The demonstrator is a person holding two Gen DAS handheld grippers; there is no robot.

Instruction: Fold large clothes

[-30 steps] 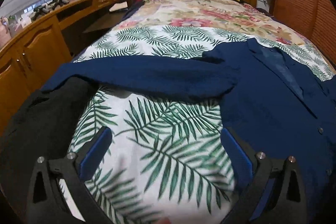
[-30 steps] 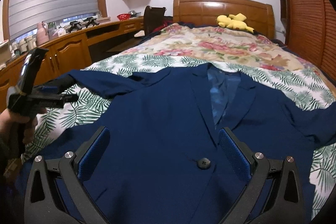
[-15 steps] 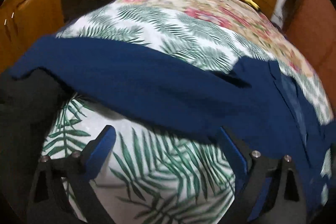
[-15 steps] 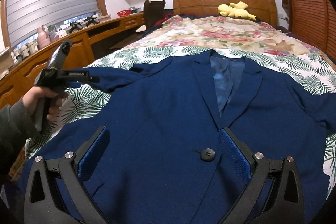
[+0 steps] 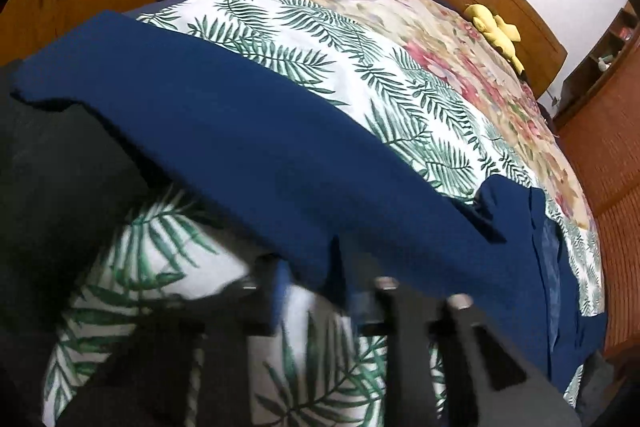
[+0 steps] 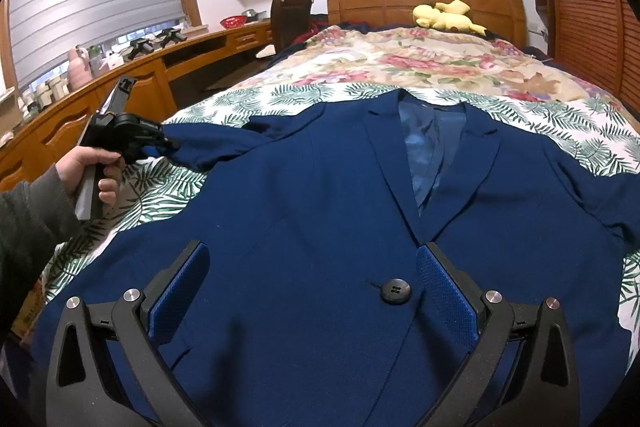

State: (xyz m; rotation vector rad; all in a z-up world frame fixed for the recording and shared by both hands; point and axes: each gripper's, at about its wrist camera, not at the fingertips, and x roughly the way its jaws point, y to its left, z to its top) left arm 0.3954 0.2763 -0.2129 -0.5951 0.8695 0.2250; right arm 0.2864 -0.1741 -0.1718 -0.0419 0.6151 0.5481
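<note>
In the left wrist view, the left hand-held gripper (image 5: 320, 287) is closing on the soft sleeve (image 5: 248, 147) of the blue jacket (image 5: 520, 267), a good place to hold. In the right wrist view, the jacket lies flat on the bed (image 6: 420, 67); it looks floppy and a bit heavy, and the right hand-held gripper (image 6: 312, 291) hangs over it with jaws wide apart, holding nothing.

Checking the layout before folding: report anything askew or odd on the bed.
The navy blazer lies flat, front up. Only its sleeve near the left gripper looks bunched and wrinkled instead of lying straight. Nothing looks spilled or damaged.
</note>
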